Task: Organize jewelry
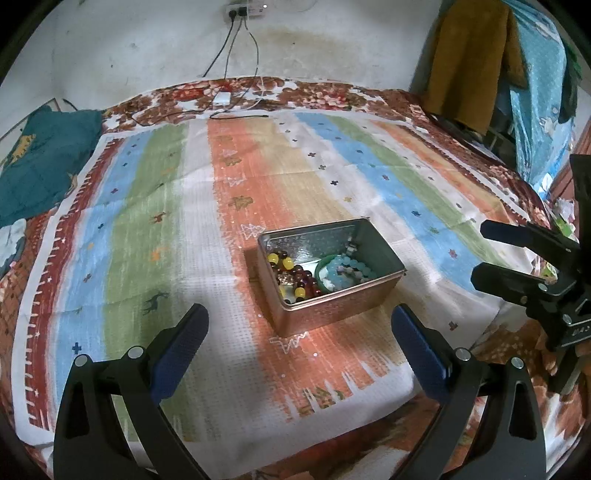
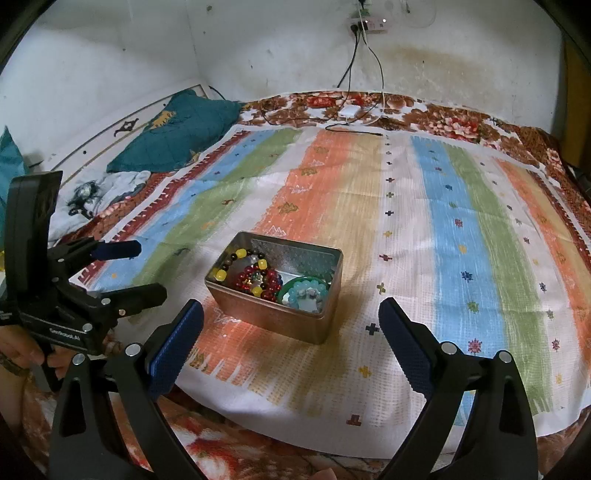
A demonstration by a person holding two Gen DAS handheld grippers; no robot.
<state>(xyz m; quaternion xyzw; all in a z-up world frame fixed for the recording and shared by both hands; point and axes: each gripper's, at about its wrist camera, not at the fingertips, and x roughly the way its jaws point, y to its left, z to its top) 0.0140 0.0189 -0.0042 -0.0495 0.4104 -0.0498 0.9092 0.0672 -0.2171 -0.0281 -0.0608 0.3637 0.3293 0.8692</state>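
Jewelry fills an open rectangular metal tin [image 1: 330, 275] that sits on a striped cloth [image 1: 162, 206] spread over a floral bedcover [image 1: 325, 92]. Inside the tin, a string of dark red and yellow beads [image 1: 291, 275] lies on the left half in the left wrist view, and a pale blue bead bracelet [image 1: 345, 271] rests over a green bangle [image 1: 320, 266] on the right half. The lid is off and does not show in either view.

The left gripper [image 1: 299, 321] hovers just short of the tin's near wall, its 2 blue-padded fingers spread wide with nothing between them. The right gripper [image 2: 291, 315] is held the same way on its side: fingers wide apart, empty, and near the tin's front wall without touching it. Each gripper appears at the edge of the other's view, fingers parted there too.

Farther back, a teal cushion [image 2: 177, 136] lies at the far left corner of the bed, and cables [image 2: 354, 74] hang from a wall socket [image 2: 367, 24] down to the bedcover.
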